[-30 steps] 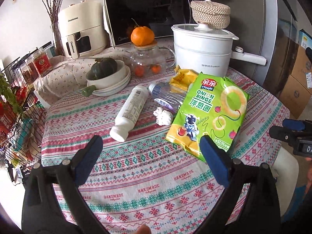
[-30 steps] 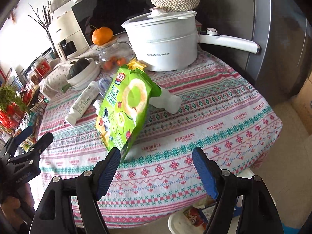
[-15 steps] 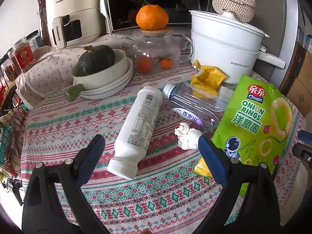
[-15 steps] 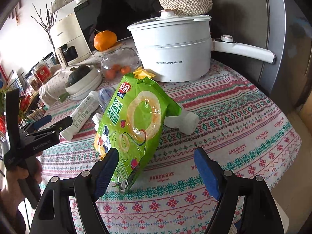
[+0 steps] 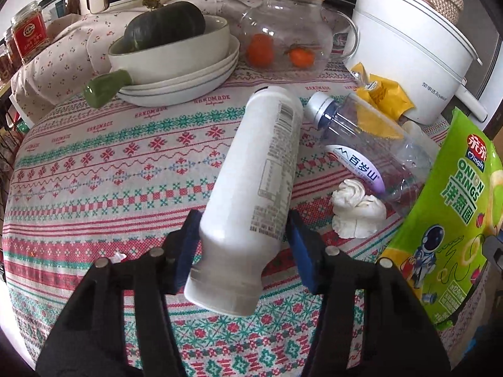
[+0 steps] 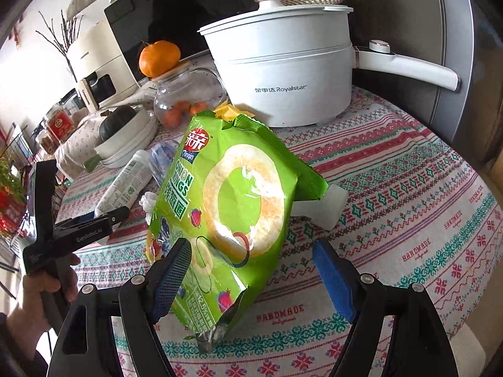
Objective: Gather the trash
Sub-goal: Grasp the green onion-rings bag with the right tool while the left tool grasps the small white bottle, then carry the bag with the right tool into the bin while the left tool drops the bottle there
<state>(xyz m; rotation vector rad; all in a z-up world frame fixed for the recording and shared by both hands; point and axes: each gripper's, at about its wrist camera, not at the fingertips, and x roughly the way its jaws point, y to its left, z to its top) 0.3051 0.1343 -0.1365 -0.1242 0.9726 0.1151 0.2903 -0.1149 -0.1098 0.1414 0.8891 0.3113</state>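
Note:
A white plastic bottle [image 5: 256, 185] lies on the patterned tablecloth [image 5: 94, 169]. My left gripper [image 5: 242, 245] is closed around its lower end, both blue pads against its sides. To its right lie a clear water bottle [image 5: 367, 147], a crumpled white tissue [image 5: 356, 209], a yellow wrapper [image 5: 382, 97] and a green onion-rings bag [image 5: 452, 220]. In the right wrist view the green bag [image 6: 226, 220] stands tilted. My right gripper [image 6: 251, 275] is open with the bag's lower part between its jaws; only the left pad is near the bag. The left gripper [image 6: 103, 220] shows at the white bottle [image 6: 122, 185].
A white electric pot [image 6: 283, 72] with a long handle stands at the back. A glass jar [image 5: 283, 40] with small oranges, stacked plates holding a dark squash [image 5: 166, 25], and an air fryer [image 6: 97, 59] line the far side. A white container [image 6: 320, 207] sits behind the bag.
My left gripper moved forward and closed onto the white bottle's lower end. My right gripper moved forward until the green bag's lower part came between its open jaws.

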